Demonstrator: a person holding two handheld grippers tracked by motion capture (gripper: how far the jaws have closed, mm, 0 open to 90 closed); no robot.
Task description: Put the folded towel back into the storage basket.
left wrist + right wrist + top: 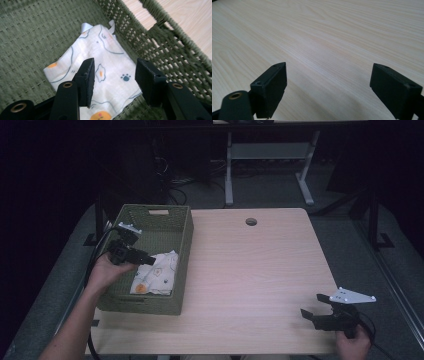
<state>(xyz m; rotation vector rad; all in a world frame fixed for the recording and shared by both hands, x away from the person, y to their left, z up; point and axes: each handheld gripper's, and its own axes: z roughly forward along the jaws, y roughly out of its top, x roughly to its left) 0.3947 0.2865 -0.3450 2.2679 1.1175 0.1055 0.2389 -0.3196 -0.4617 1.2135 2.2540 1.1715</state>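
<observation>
Left gripper view: cloth [107,75] partly behind wide fingers [86,80], basket [175,50] cut off.

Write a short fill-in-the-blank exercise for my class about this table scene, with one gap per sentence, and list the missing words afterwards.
1. The folded printed cloth lies inside the green woven ____.
2. The left gripper hangs over the cloth with its jaws ____.
3. The right gripper is held above the bare wooden ____.
4. The paw print on the cloth is dark ____.

Missing words: basket; open; table; blue
</observation>
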